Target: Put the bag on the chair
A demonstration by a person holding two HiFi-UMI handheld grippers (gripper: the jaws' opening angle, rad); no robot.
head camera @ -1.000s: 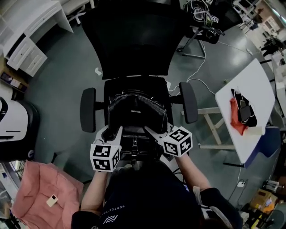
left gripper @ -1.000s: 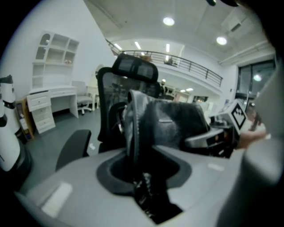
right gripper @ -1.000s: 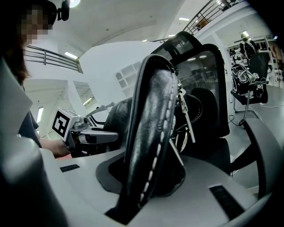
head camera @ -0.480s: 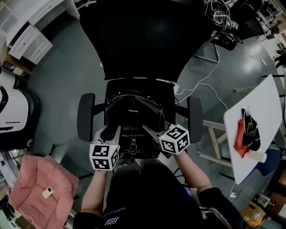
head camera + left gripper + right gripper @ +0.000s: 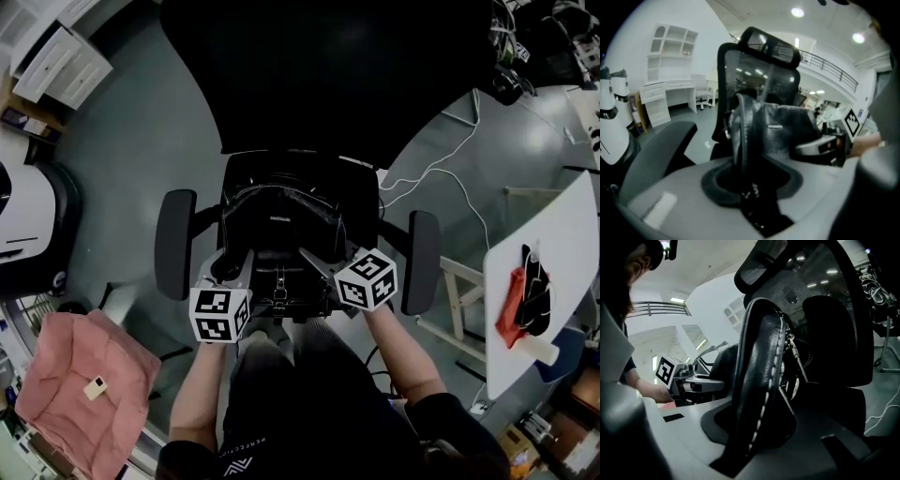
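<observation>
A black leather bag (image 5: 281,230) hangs over the seat (image 5: 356,187) of a black office chair, in front of its tall backrest (image 5: 319,75). My left gripper (image 5: 234,269) is shut on the bag's left edge, and my right gripper (image 5: 315,262) is shut on its right side. In the left gripper view the bag's dark strap (image 5: 743,136) runs down between the jaws of the left gripper (image 5: 751,187). In the right gripper view a thick handle with white stitching (image 5: 764,380) is clamped in the right gripper (image 5: 750,437). Whether the bag's bottom touches the seat is hidden.
The chair's armrests (image 5: 174,242) (image 5: 422,261) flank the bag. A pink padded seat (image 5: 80,394) stands at the lower left. A white table (image 5: 558,253) with a red cloth (image 5: 511,314) is at the right. White cables (image 5: 441,173) trail over the grey floor, and a white cabinet (image 5: 58,58) sits at the far left.
Both grippers and the bag have edged slightly forward towards the backrest. The head view has swung, so the table slid right. Both grips look unchanged.
</observation>
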